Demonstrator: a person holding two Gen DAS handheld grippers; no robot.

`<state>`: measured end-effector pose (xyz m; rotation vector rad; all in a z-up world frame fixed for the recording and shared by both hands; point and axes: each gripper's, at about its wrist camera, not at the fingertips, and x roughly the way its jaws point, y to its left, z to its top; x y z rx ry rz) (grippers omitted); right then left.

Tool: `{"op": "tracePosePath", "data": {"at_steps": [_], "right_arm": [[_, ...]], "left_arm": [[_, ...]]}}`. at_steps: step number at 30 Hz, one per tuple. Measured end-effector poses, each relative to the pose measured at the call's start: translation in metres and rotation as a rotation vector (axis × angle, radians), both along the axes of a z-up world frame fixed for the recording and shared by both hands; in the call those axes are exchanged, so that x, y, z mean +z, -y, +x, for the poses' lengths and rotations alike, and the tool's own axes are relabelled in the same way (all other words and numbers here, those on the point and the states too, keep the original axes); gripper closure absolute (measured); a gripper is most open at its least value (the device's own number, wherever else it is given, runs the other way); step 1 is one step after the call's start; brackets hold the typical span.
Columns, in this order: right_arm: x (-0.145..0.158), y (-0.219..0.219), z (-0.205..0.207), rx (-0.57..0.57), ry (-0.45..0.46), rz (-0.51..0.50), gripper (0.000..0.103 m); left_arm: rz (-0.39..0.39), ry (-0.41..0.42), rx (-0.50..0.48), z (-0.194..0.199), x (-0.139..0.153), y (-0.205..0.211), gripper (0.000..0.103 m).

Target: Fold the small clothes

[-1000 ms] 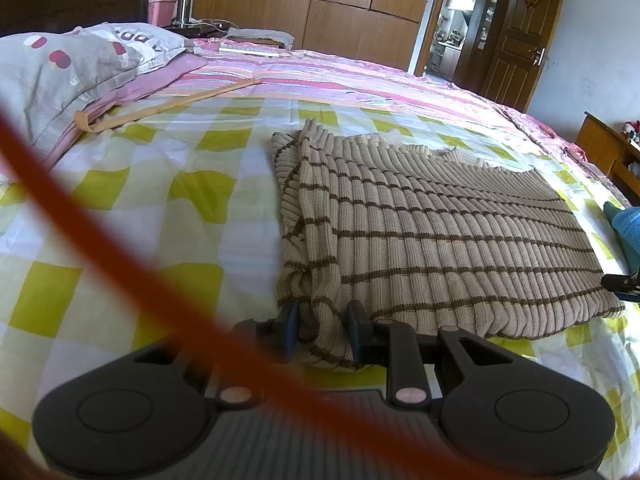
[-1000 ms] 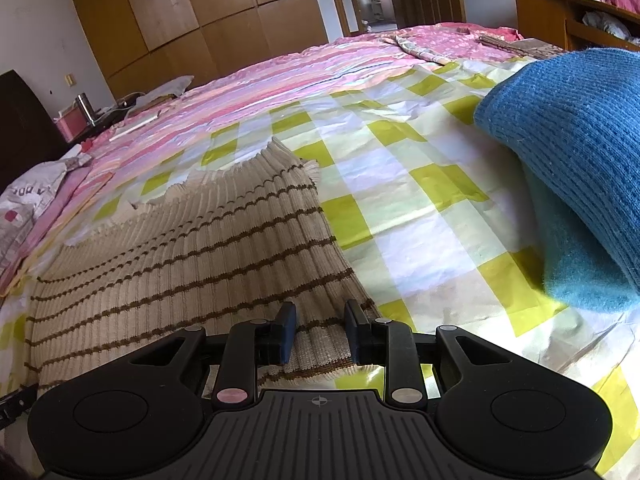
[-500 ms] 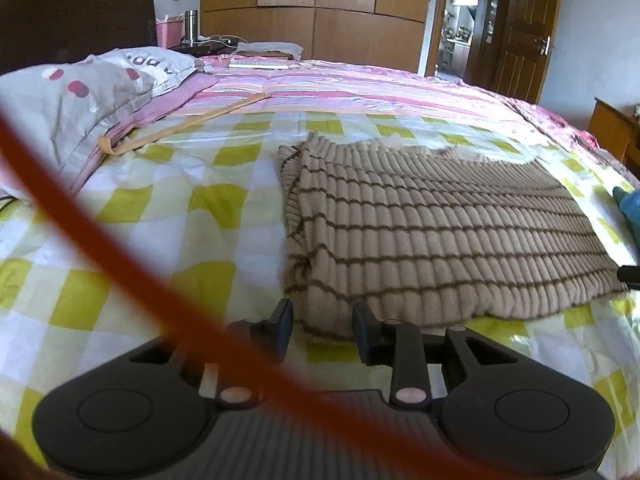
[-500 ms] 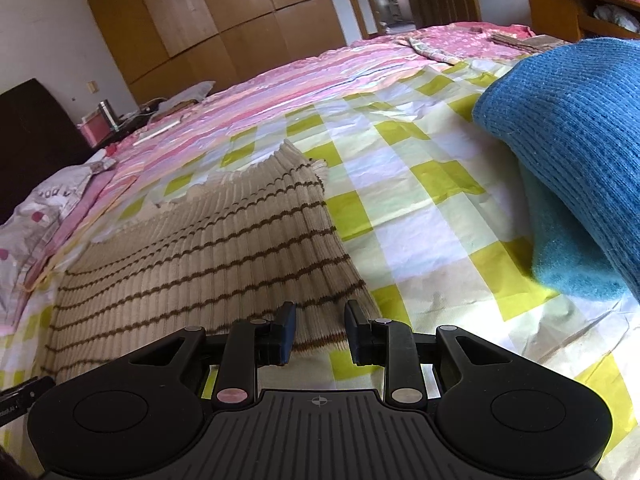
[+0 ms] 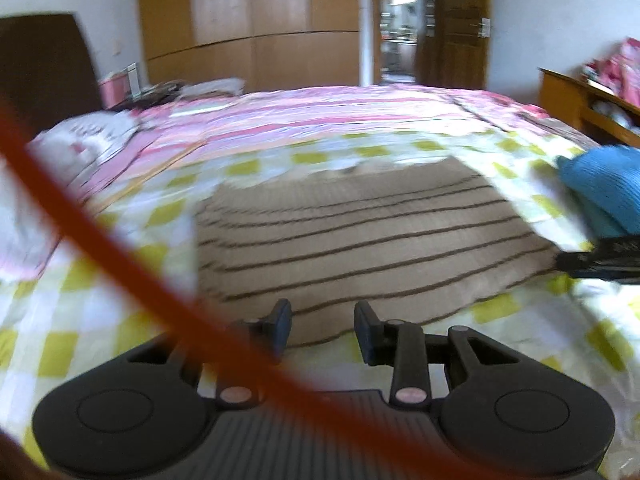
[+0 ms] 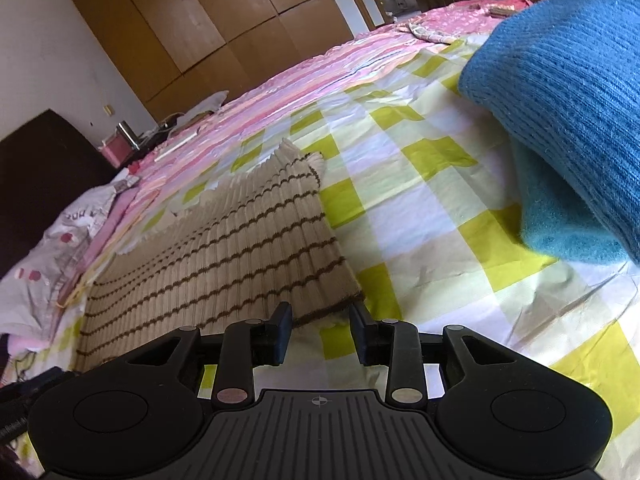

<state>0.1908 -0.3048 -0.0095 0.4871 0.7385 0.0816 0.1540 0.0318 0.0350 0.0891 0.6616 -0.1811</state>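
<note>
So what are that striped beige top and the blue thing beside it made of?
The striped beige top looks like ribbed knit, perhaps cotton or wool: raised vertical ridges crossed by thin brown stripes, matte. The blue thing seems a thicker, fuzzier knit, maybe wool or acrylic: rows of stitches and a hairy edge show.

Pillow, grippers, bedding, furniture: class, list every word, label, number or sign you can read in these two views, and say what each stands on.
Nothing reads in full.
Pillow: printed letters, upside down and partly folded away; too unclear to quote.
Right gripper: a small crosshair mark on its ribbed body, no words.
Left gripper: no text visible; this view is motion-blurred.
Striped knit garment, blue knit garment, checked sheet: patterns only, no text.
</note>
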Motion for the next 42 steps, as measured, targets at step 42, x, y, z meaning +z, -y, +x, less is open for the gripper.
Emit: {"op": "tracePosePath", "data": {"at_steps": [42], "right_arm": [[-0.027, 0.029, 0.140, 0.198, -0.065, 0.324, 0.043]], "left_arm": [[0.155, 0.206, -0.339, 0.036, -0.035, 0.171, 0.085]]}}
